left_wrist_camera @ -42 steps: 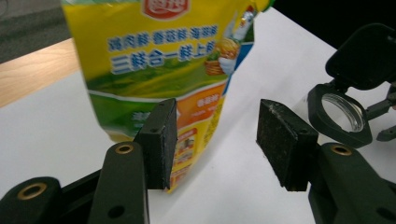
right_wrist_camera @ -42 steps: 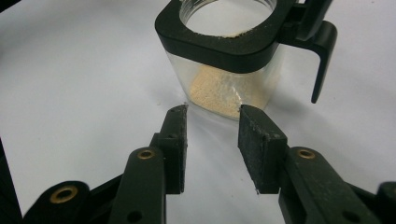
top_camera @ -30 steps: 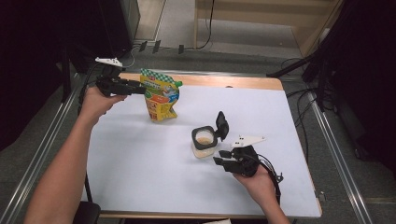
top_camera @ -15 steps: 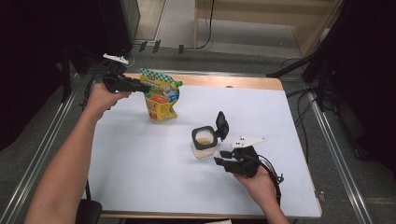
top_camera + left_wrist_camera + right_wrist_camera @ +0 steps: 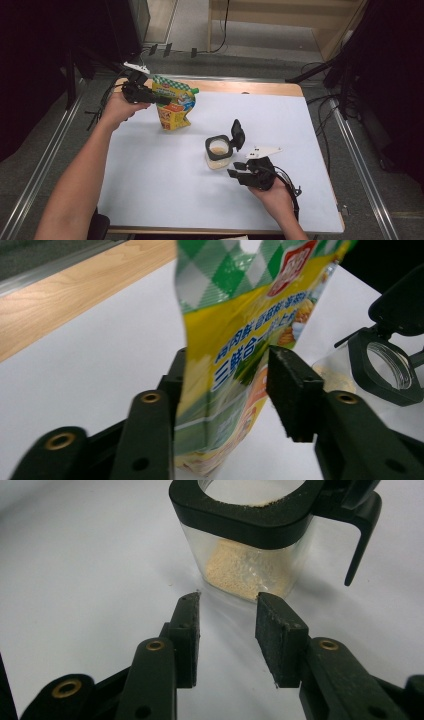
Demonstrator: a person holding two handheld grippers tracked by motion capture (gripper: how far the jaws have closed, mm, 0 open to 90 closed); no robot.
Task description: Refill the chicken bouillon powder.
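A yellow and green printed pouch (image 5: pixel 175 107) stands upright at the back left of the white table. My left gripper (image 5: pixel 161 99) reaches it from the left, and its jaws have just been closing. In the left gripper view the pouch (image 5: pixel 240 330) runs slantwise between the pads of the left gripper (image 5: pixel 227 375), and I see no squeeze on it. A clear container (image 5: pixel 218 151) with powder in it and a flipped-up black lid sits mid-table. My right gripper (image 5: pixel 236 171) rests just in front of it. Its jaws (image 5: pixel 227 630) are open with nothing between them, a little short of the container (image 5: pixel 250 555).
The white mat (image 5: pixel 150 180) covers the table, with a wooden strip (image 5: pixel 250 87) along the far edge. Metal rails run along both sides of the table. Cables trail over the floor behind it.
The left hand has moved right, and its jaws now straddle the pouch's upper left part. The right hand and the container have stayed in place.
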